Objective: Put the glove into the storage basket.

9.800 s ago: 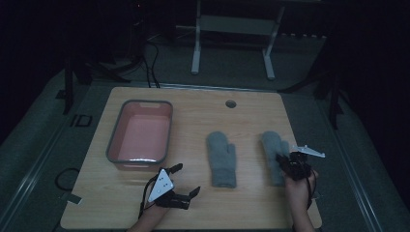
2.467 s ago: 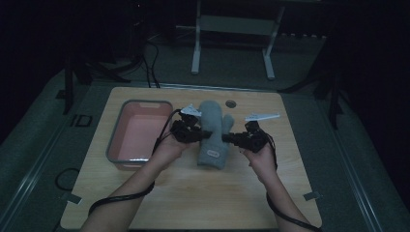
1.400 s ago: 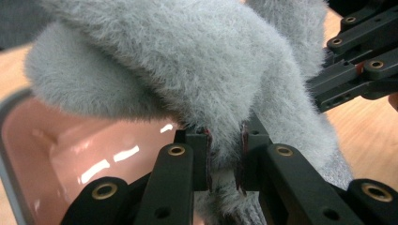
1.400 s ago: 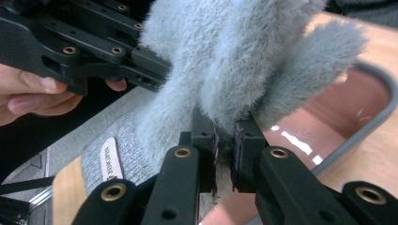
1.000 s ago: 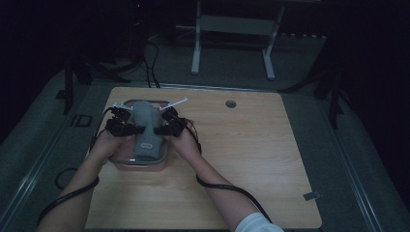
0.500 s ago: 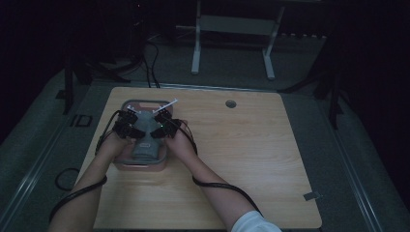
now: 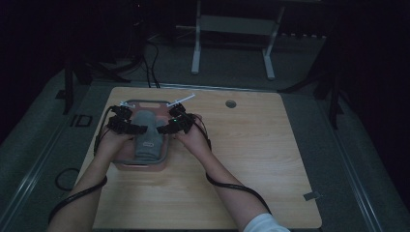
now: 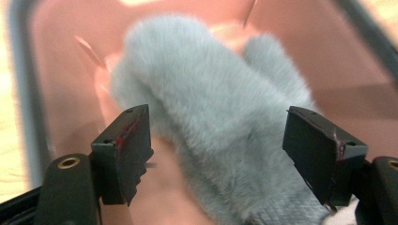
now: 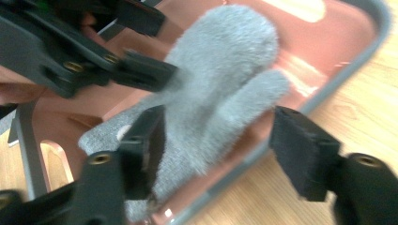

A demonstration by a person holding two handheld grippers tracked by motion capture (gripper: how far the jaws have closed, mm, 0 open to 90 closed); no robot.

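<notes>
Grey fleece mittens (image 7: 147, 136) are seen laid in the pink plastic tray (image 7: 145, 166), at nine o'clock on the desk (image 7: 251, 159). Left claw (image 8: 225, 154) and right claw (image 9: 220, 150) are held apart, empty. Placement is judged complete; withdrawal is called for next.

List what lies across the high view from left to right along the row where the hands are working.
Left gripper → grey mittens lying in the pink tray → right gripper → bare wooden table out to its right edge.
</notes>
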